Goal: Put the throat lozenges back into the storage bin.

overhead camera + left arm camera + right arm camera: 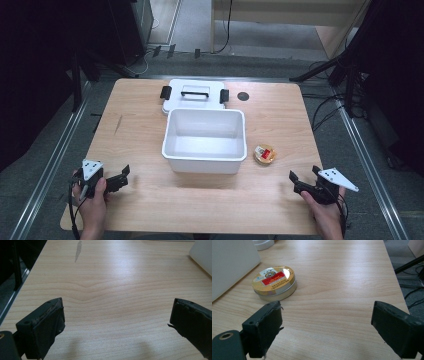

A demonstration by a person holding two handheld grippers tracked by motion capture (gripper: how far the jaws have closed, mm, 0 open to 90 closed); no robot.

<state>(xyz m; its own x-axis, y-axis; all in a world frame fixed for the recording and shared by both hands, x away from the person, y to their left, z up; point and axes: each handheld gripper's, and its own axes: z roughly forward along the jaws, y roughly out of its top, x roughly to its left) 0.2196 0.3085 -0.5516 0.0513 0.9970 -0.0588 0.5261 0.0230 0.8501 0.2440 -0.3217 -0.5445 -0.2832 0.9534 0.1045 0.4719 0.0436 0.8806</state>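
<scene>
**Round tin to be gripped across its rim; both grippers idle and spread**

A small round tin [275, 283] with a gold rim and a red-and-white label is seen lying flat on the wooden table [280, 125], just beside the right wall of the white bin [204, 141], apart from it. In the right gripper view it sits ahead and to the left of the jaws.

The right gripper [303, 178] is held low over the near right part of the table, jaws spread wide, nothing between them. The left gripper [123, 176] is held near the left front edge, jaws likewise parted and empty, bare wood seen between them in the left gripper view.

The tin is judged to be stiff metal, light, not fragile. The lid and side wall look glossy, so slipping is likely if the pinch is shallow. The profile is low, so the jaws would have to be brought down close to the tabletop. Best hold is judged to be across the full diameter, pads flat on the side wall below the lid seam; a grip on the lid edge alone could pop it off. Whether the lid is tight cannot be told.

The bin stands open and empty at the table's middle; its white lid [194, 96] with black handle and clips lies behind it, touching or nearly touching the far wall.
</scene>
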